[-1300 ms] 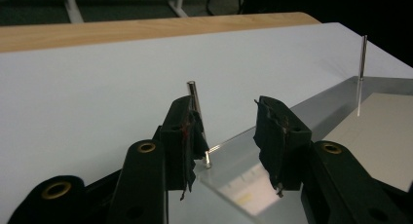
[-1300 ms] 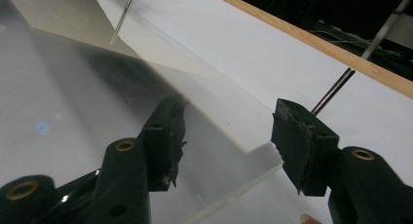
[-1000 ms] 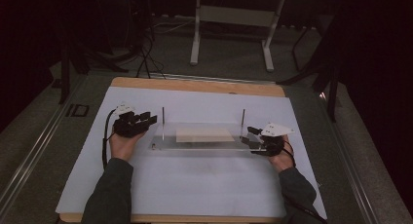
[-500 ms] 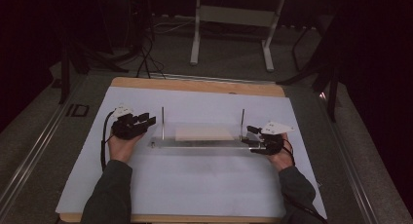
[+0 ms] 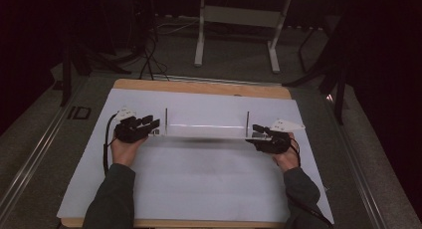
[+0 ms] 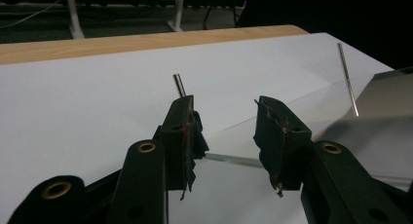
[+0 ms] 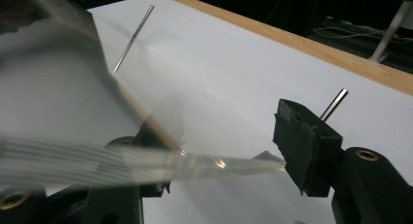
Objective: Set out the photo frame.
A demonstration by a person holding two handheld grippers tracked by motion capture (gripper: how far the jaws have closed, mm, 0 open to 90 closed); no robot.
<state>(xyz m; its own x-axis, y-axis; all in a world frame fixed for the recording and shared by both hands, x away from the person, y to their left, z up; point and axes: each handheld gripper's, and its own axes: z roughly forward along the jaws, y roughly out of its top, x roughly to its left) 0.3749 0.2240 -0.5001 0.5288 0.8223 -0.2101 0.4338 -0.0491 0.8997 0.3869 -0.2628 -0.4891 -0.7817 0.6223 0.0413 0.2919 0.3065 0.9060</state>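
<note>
**Checker:** Report the grip state, starting from your side.

**Operator:** My left gripper (image 5: pixel 149 127) is at the left end of the clear plate (image 5: pixel 206 131). Its jaws are set moderately wide, and the plate's end edge runs from one pad to the other. My right gripper (image 5: pixel 259 132) is at the opposite end. In the right gripper view a plate corner meets one pad. Glare through the plastic hides the other pad, so I judge this a two-sided hold but cannot confirm it.

**Checker:** Where is the plate?

**Operator:** It spans the gap between the two grippers, over the middle of the white sheet (image 5: pixel 199 184). A dark shadow band lies beneath its near edge, so it appears to be just clear of the sheet. The left pin (image 5: pixel 165 119) and the right pin (image 5: pixel 247 122) each stand upright near an end. Beyond them are the table's wooden rim (image 5: pixel 199 87) and, on the floor, a white frame (image 5: pixel 239 15).

**Checker:** Which step is this?

**Operator:** I judge it to be a two-handed carry, just off the surface.

**Checker:** What does the next move need?

**Operator:** Both hands must travel together at the same height, with the same spacing and unchanged pressure. If either end leads, the plate will tilt or twist out of the pads.
</note>
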